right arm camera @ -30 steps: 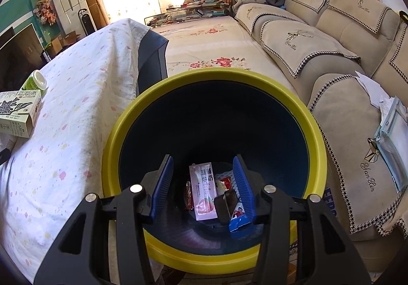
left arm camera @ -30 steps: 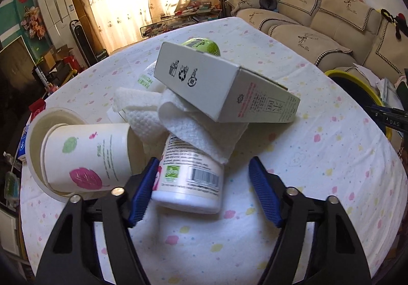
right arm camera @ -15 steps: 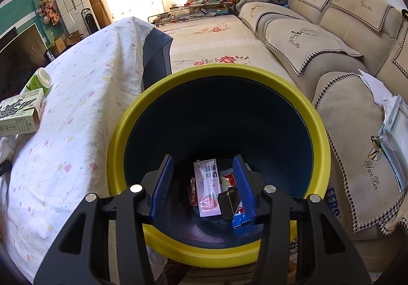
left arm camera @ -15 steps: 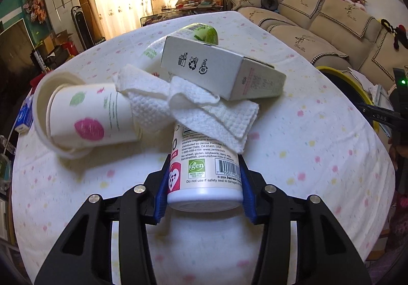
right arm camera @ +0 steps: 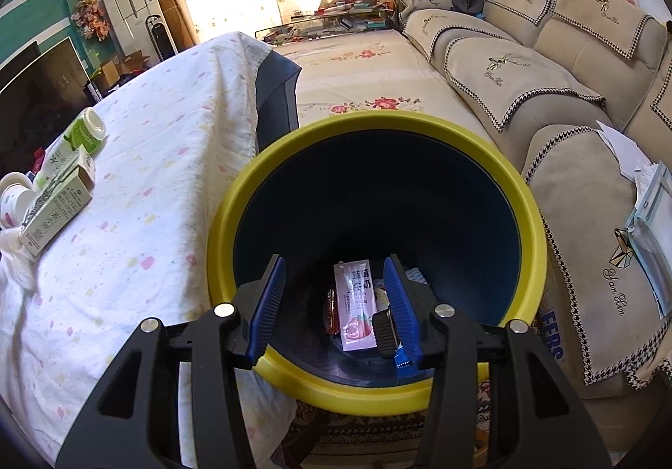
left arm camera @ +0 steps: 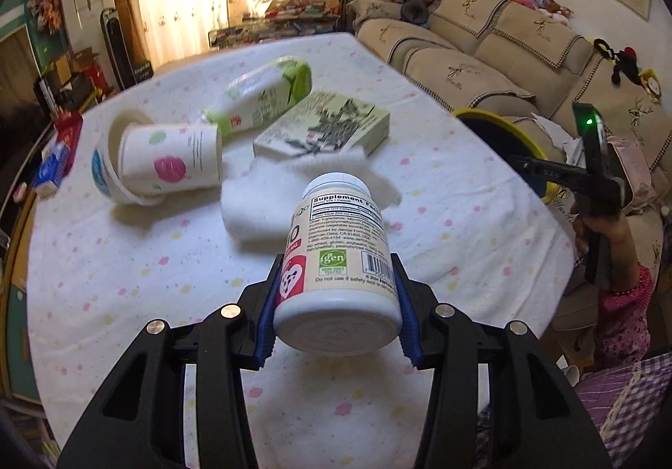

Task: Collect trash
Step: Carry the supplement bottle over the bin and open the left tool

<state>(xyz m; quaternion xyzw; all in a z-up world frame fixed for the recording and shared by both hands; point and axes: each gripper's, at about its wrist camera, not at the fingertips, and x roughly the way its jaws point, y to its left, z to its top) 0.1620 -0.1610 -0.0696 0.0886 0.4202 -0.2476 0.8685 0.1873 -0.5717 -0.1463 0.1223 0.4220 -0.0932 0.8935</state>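
My left gripper (left arm camera: 336,259) is shut on a white supplement bottle (left arm camera: 332,225), held base-first above the round table (left arm camera: 126,280). Behind it on the table lie a white tissue (left arm camera: 260,200), a paper cup (left arm camera: 168,164) on its side, a green-capped bottle (left arm camera: 260,95) and a flat carton (left arm camera: 323,129). My right gripper (right arm camera: 334,271) hangs open over the yellow-rimmed bin (right arm camera: 378,124) with nothing between its fingers. A pink sachet (right arm camera: 357,305) and other wrappers lie on the bin's bottom.
The bin (left arm camera: 500,133) stands off the table's right edge, next to a beige sofa (right arm camera: 546,91). A person's hand (left arm camera: 605,229) holds the other gripper there. Small packets (left arm camera: 54,166) sit at the table's far left edge.
My left gripper closed on the supplement bottle and lifted it back out from under the tissue and carton, which now lie flat. The right gripper stayed over the bin.
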